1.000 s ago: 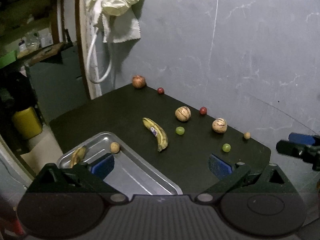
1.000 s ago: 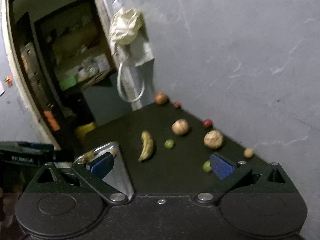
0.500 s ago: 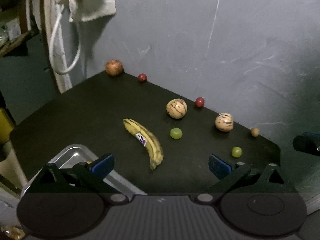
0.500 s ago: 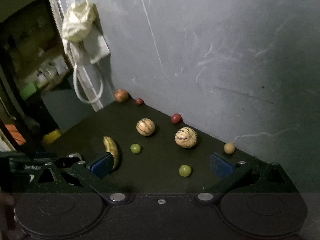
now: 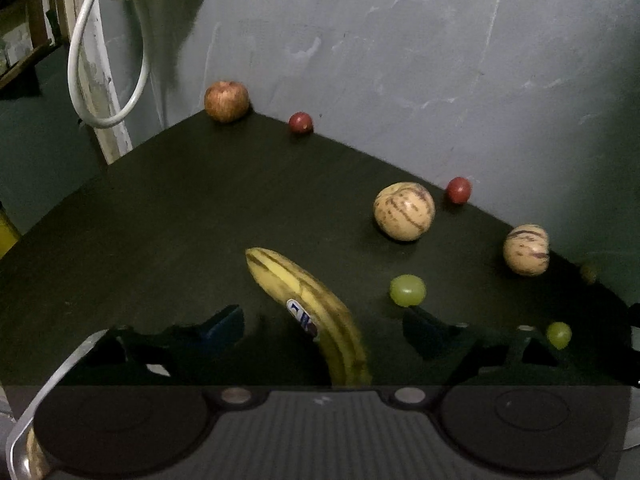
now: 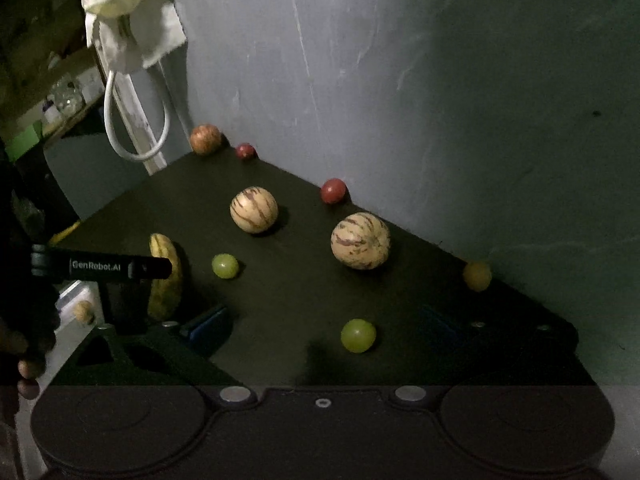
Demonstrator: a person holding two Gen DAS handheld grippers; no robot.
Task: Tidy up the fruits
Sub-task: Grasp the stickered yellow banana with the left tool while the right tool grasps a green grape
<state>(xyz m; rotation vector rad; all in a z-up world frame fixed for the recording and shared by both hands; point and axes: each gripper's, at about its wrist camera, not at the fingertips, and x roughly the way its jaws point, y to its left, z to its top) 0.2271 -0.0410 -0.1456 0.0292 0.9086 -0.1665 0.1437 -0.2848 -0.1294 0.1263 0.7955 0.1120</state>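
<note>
We have lowered both tools toward the dark table (image 5: 192, 208). The left tool (image 5: 322, 326), narrowing, straddles the spotted yellow banana (image 5: 308, 304) ungripped; the right tool (image 6: 320, 322), wide, holds nothing beside it.

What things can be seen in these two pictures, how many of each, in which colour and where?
yellow curved banana: one, yellow with brown marks, near side of table, between the left jaws.
striped round melons: two, cream with dark stripes, middle of table.
green grapes: two, near side of table.
small red round fruits: two, along the wall.
reddish apple: one, far corner.
small yellow-brown fruit: one, right edge by the wall.
metal tray: one, silver, lower left.
dark table: one.
white cloth: one, hanging at the doorway.
left gripper: open around the banana, jaws just closing.
right gripper: open, empty, jaws just closing.
</note>
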